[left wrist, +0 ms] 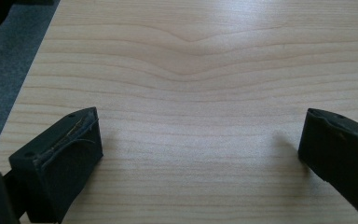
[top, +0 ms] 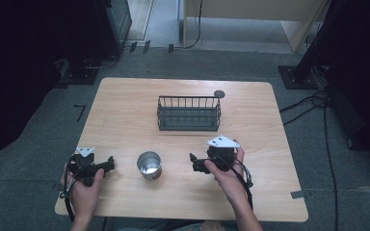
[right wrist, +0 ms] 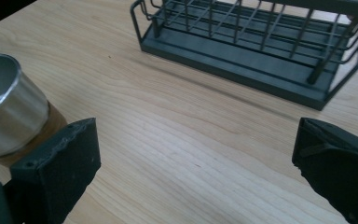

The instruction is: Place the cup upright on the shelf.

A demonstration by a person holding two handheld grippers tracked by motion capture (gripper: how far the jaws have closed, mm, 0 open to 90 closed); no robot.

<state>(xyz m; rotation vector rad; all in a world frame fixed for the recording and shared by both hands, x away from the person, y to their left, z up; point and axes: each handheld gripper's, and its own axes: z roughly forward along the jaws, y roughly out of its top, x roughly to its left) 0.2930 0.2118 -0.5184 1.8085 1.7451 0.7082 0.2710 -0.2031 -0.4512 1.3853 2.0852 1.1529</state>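
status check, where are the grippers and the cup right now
Left gripper open, empty, low over bare table. Right gripper open, empty, beside metal cup, not touching. Cup upright between both. Wire basket behind; nothing blocking.

I find no writing, label, brand, number or sign that I can read anywhere here. The metal cup (top: 149,165) beside my grippers is plain steel with a bare brown band at its base, the wire rack (top: 189,113) carries no tag, and the wooden table (top: 125,110) shows only its grain.
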